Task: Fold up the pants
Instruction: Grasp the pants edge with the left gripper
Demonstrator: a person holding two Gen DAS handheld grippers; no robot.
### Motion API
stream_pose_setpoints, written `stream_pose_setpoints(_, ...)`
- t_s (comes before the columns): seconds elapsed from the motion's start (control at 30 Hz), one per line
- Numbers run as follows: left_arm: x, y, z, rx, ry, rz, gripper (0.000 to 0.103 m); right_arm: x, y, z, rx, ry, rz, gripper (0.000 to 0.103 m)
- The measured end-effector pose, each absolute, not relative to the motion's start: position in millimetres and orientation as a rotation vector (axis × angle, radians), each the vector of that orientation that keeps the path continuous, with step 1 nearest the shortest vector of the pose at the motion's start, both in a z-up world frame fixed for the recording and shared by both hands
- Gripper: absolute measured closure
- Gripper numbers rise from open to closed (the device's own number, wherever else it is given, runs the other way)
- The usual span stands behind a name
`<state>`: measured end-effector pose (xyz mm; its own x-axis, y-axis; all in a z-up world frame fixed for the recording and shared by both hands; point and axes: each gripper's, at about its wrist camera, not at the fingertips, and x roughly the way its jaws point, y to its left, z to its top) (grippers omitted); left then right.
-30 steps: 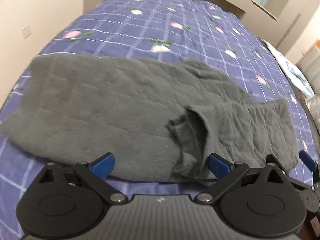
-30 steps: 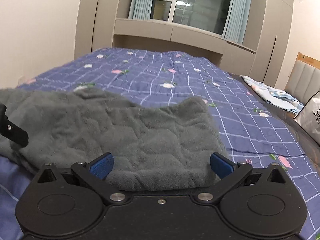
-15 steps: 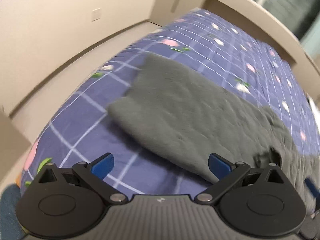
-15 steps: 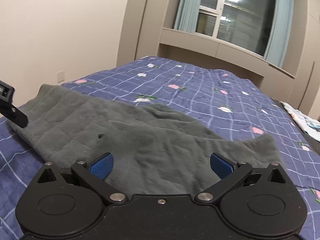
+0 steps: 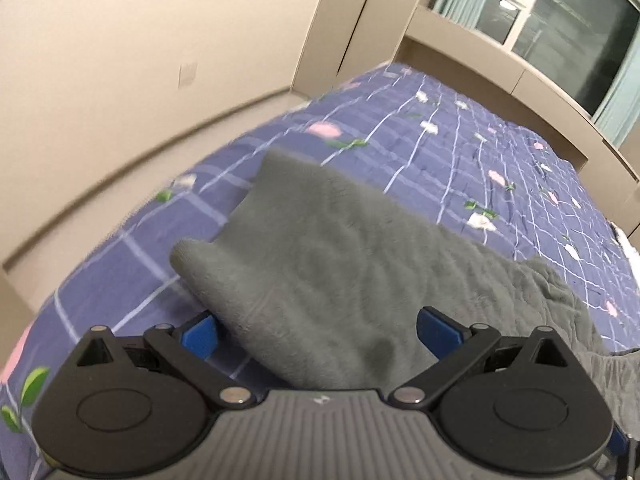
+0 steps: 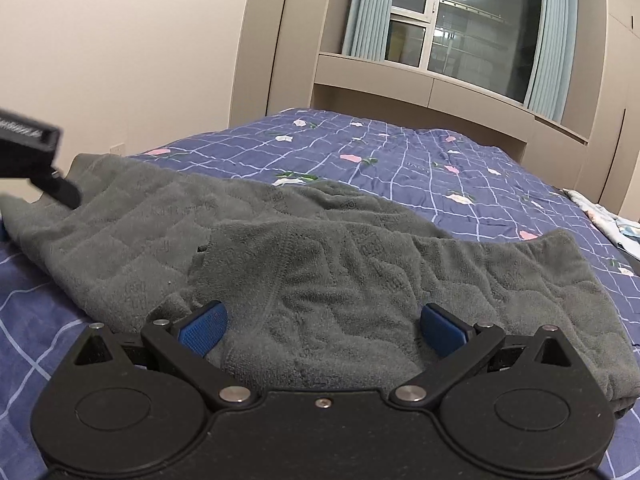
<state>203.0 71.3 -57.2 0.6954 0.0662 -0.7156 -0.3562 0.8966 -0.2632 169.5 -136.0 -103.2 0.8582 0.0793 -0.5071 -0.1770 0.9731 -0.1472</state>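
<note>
Grey fleece pants (image 6: 320, 248) lie across a blue checked bedspread (image 6: 440, 160), legs to the left and waist to the right. My left gripper (image 5: 320, 330) is open, its blue pads either side of the leg-end cuffs (image 5: 312, 264), which reach in between the jaws. My right gripper (image 6: 322, 330) is open over the near edge of the waist part, fabric lying between its pads. Part of the left gripper's body (image 6: 36, 160) shows at the left edge of the right wrist view, above the leg ends.
The bed's left edge runs close to a beige wall (image 5: 120, 80). A wardrobe and a window ledge (image 6: 420, 76) stand behind the bed. A light patterned cloth (image 6: 608, 216) lies at the far right of the bed.
My left gripper swung left from the pants' middle to the leg ends and closed in until the cuffs sit between its jaws. My right gripper shifted left and nearer the waist part.
</note>
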Motion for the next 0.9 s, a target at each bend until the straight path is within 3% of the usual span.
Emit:
stream_pose_setpoints(0.23, 206.5, 46.9, -41.6, -0.293, 0.694, 0.179, 0.001, 170.2, -134.9, -105.3, -0.203, 0.522, 0.131, 0.0)
stream_pose_setpoints(0.6, 201.5, 100.2, -74.6, -0.496, 0.816, 0.221, 0.001, 170.0, -134.3, -105.8, -0.204, 0.522, 0.131, 0.0)
stream_pose_setpoints(0.9, 194.5, 112.1, -89.8, -0.557, 0.745, 0.183, 0.001, 169.8, -134.4, -105.3, -0.198, 0.522, 0.133, 0.0)
